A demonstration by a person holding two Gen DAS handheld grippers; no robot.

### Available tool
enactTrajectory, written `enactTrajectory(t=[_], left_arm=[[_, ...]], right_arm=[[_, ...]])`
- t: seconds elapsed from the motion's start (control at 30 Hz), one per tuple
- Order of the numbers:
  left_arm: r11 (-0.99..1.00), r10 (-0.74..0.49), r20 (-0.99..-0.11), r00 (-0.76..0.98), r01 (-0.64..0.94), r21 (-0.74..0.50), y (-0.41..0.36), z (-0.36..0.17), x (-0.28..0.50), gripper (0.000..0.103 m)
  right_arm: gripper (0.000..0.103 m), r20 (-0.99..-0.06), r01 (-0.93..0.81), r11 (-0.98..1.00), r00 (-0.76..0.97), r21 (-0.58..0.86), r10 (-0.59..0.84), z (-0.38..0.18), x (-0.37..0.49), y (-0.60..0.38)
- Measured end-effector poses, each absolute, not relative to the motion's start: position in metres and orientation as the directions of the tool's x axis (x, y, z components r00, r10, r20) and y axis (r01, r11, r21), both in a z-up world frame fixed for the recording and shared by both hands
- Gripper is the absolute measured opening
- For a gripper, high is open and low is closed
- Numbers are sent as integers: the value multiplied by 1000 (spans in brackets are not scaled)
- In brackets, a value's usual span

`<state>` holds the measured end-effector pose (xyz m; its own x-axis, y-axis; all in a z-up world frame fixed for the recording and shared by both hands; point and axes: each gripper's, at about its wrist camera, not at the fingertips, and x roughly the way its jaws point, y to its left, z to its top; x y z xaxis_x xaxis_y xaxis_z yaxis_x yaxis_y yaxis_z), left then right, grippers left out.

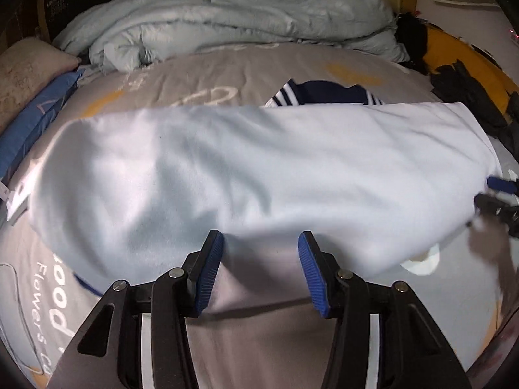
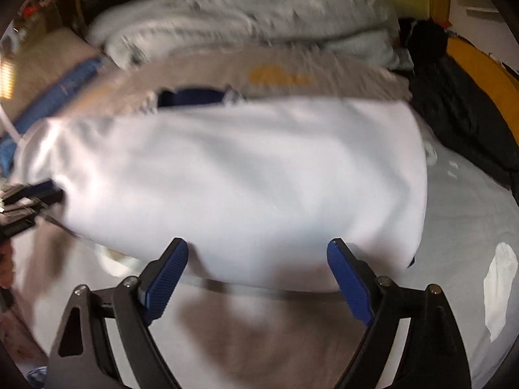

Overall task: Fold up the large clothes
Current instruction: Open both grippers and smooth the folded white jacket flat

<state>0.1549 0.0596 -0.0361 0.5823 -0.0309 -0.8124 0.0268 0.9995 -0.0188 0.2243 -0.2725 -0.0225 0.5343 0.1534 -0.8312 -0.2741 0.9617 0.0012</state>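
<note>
A large white garment [image 1: 246, 168] lies spread across the grey printed bedsheet [image 1: 201, 77], and its navy collar with white stripes [image 1: 321, 94] shows at the far edge. My left gripper [image 1: 260, 235] hovers open at the garment's near edge, with nothing pinched between its blue pads [image 1: 209, 272]. In the right wrist view the same garment [image 2: 246, 175] fills the middle, and my right gripper [image 2: 258, 242] stands wide open at its near hem. Each gripper also shows at the edge of the other's view: the right gripper [image 1: 499, 194] and the left gripper [image 2: 32, 194].
A rumpled pale duvet [image 1: 227, 16] is heaped at the back of the bed. A blue pillow [image 1: 42, 120] and a beige pillow [image 1: 29, 68] lie on the left. Dark clothes [image 1: 470, 97] on something yellow [image 1: 454, 52] sit on the right. A white scrap [image 2: 499, 285] lies near the right.
</note>
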Motion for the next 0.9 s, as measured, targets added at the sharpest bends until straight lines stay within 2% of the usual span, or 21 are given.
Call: enactTrajectory(t=[0.23, 0.33, 0.57, 0.67, 0.73, 0.8, 0.9], left_arm=[[997, 19, -800, 599, 51, 63, 54, -55, 184, 50], [999, -21, -806, 592, 43, 6, 62, -55, 188, 50], [999, -19, -795, 606, 48, 13, 59, -40, 164, 51], [991, 96, -724, 683, -2, 130, 56, -24, 149, 62], [998, 52, -703, 709, -20, 54, 63, -7, 139, 64], [999, 4, -676, 737, -29, -26, 70, 10, 128, 71], [999, 16, -619, 785, -43, -29, 69, 31, 109, 84]], right_arm=[[102, -826, -271, 960, 555, -67, 99, -39, 247, -264], [103, -823, -272, 961, 557, -56, 110, -41, 252, -266], [103, -830, -255, 966, 548, -43, 108, -34, 238, -272], [103, -809, -254, 967, 570, -7, 144, -20, 225, -274], [103, -781, -254, 967, 604, 1, 160, -7, 216, -274], [103, -747, -247, 969, 642, 15, 175, 8, 204, -274], [103, -718, -243, 969, 667, 43, 199, 21, 190, -275]])
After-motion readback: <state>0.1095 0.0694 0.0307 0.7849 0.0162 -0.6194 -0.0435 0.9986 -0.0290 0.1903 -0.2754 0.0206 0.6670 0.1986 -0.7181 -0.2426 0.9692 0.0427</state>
